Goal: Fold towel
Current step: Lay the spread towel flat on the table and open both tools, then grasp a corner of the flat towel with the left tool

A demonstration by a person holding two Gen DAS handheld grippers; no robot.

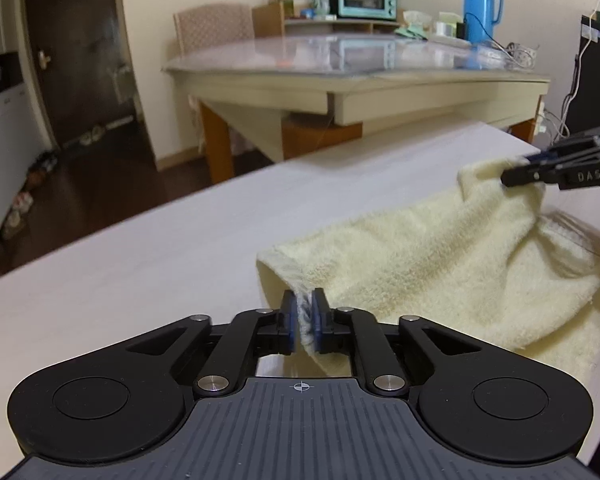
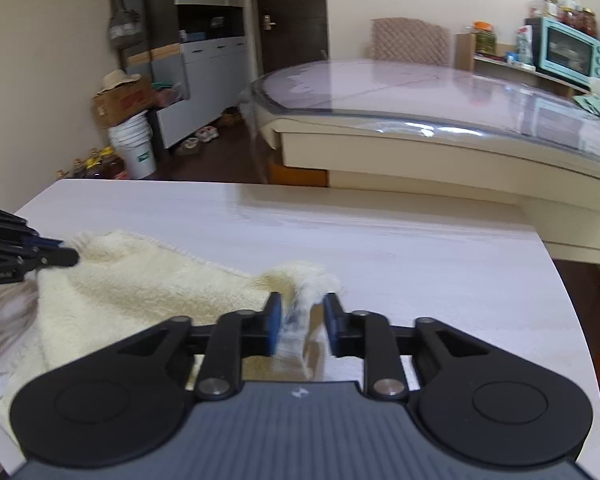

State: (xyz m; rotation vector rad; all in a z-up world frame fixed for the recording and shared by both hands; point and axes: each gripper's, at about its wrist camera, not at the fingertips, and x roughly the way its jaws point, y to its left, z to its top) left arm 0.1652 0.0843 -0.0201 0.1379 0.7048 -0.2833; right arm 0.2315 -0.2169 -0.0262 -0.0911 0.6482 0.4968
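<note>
Broadly, the fold was found partway through. The cream towel (image 1: 440,256) lay bunched on the white table (image 1: 140,264), filling the lower right of the left wrist view and the lower left of the right wrist view, and it was not yet flat or squared. The left gripper (image 1: 303,316) had a towel edge between its blue pads, jaws nearly together and apparently pressing the cloth. The right gripper (image 2: 300,320) stood with jaws somewhat further apart; a towel corner sat in the gap, touching the left pad, with daylight showing beside the right pad, so a firm hold could not be confirmed. In the left wrist view, at the right edge, that same gripper appeared at a raised corner of the towel. Judged from this, both near corners were taken up or being released; laying, aligning and smoothing remained.
</note>
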